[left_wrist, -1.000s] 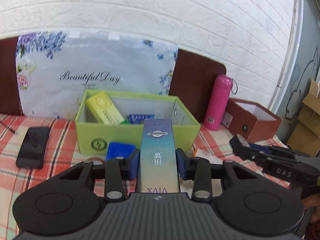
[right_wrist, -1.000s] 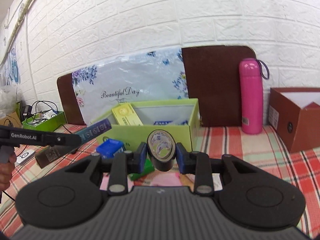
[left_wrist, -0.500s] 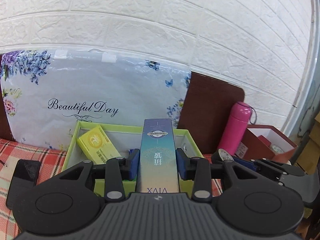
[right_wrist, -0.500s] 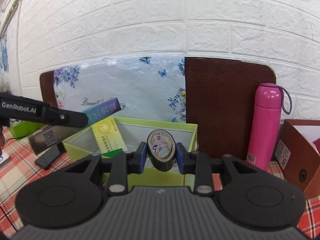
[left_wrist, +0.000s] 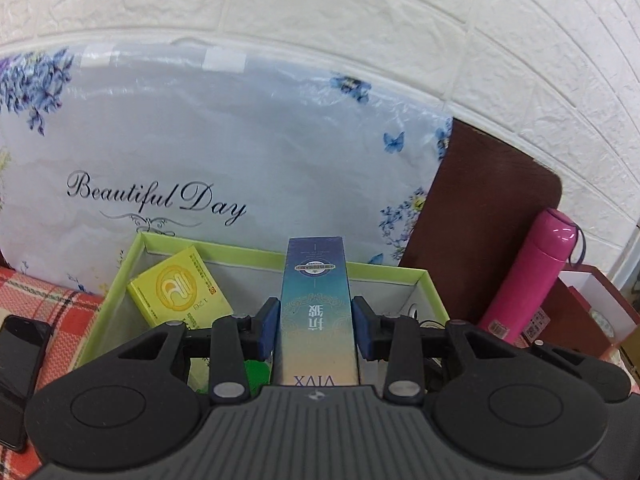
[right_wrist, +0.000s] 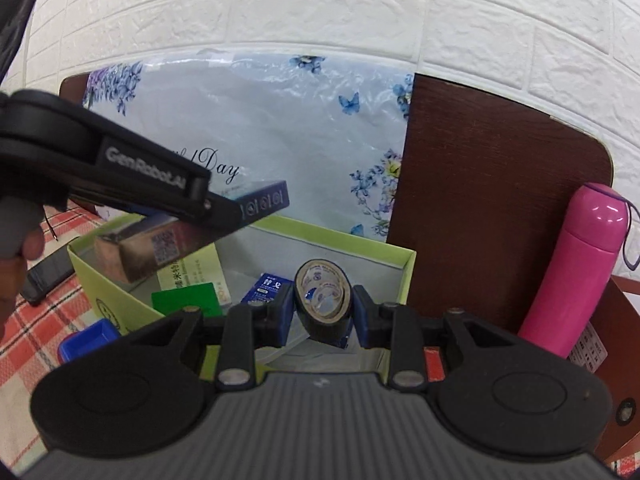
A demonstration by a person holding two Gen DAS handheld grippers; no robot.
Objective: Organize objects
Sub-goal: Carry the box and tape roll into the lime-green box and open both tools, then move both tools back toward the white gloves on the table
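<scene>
A tall blue-to-tan carton was clamped lengthwise in the left gripper above the open lime-green box. A black tape roll sat gripped on edge in the right gripper over that box, which held a yellow packet, a green card and a small blue pack.

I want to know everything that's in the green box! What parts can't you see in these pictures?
- Green box floor, left wrist view: the left gripper and its tall blue carton cover most of it.
- Box's near right corner, right wrist view: hidden behind the right gripper and its black tape roll.
- Small blue packet print: too small to read.
- Carton's label, right wrist view: blurred.
- Phone: cut off by the edge.
</scene>
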